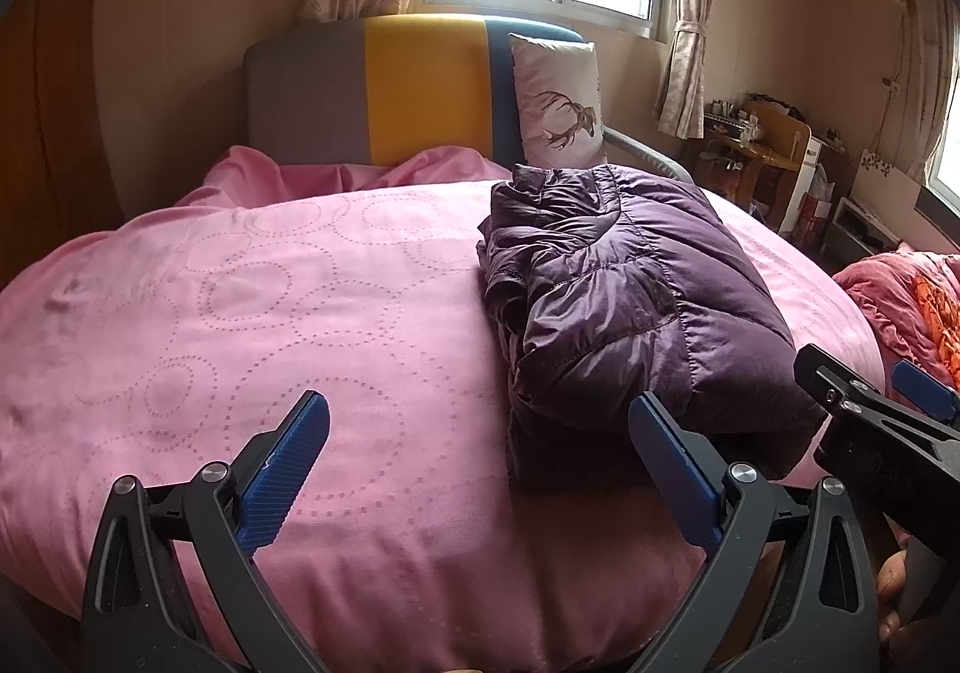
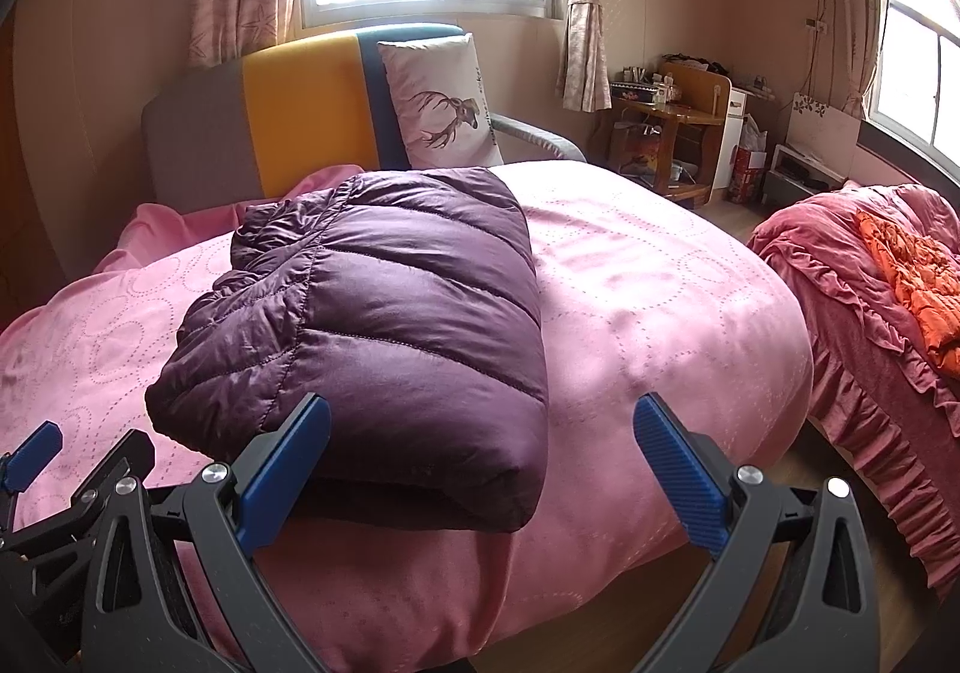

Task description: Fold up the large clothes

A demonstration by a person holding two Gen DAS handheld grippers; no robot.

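Note:
A purple quilted down jacket (image 1: 618,289) lies folded into a thick bundle on the pink bedspread (image 1: 240,313); it also shows in the right wrist view (image 2: 384,325). My left gripper (image 1: 480,421) is open and empty, above the bed's near edge, its right finger just in front of the jacket's near left corner. My right gripper (image 2: 480,427) is open and empty, held in front of the jacket's near end, its left finger overlapping the bundle in the view. Each gripper shows at the edge of the other's view.
A deer-print pillow (image 2: 444,102) leans on the grey, yellow and blue headboard (image 2: 300,114). A second bed with a red ruffled cover and an orange garment (image 2: 918,283) stands to the right. A wooden desk (image 2: 672,132) stands by the far wall.

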